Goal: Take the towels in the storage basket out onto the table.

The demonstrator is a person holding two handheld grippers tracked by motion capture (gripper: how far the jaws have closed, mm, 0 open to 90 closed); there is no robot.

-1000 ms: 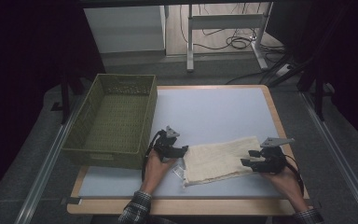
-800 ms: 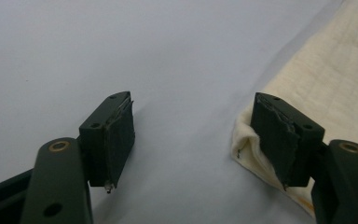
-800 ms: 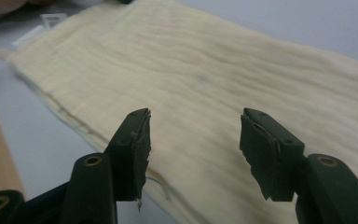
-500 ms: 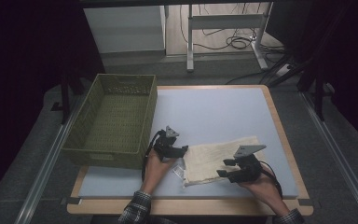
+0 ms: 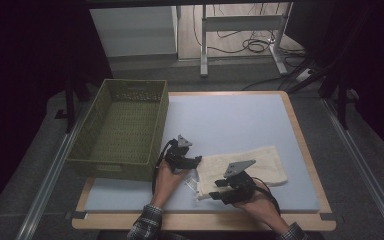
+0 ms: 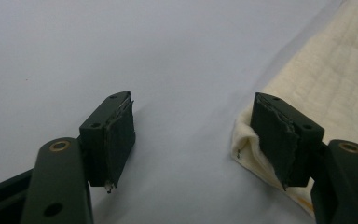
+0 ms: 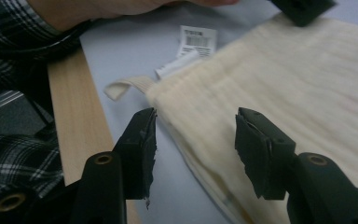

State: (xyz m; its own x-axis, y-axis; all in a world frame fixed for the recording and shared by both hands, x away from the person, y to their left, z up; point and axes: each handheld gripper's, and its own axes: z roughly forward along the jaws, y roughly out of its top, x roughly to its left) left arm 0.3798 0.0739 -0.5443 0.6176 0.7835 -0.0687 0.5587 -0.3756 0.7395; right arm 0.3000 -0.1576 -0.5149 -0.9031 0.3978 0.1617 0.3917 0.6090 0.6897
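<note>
Folded cream cloth (image 5: 242, 167) lies limp near the table's (image 5: 240, 115) front edge, light and soft, best pinched at its doubled hem; left gripper (image 6: 191, 140) and right gripper (image 7: 193, 149) both gape wide, empty, straddling opposite edges.

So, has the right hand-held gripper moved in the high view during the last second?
Yes. The right hand-held gripper has moved leftward along the cream towel, away from the table's right wooden edge, and now sits at the towel's near left corner.

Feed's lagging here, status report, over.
Left gripper open at cloth corner. Right gripper open, jaws astride near edge. Basket left, nothing blocking.
</note>
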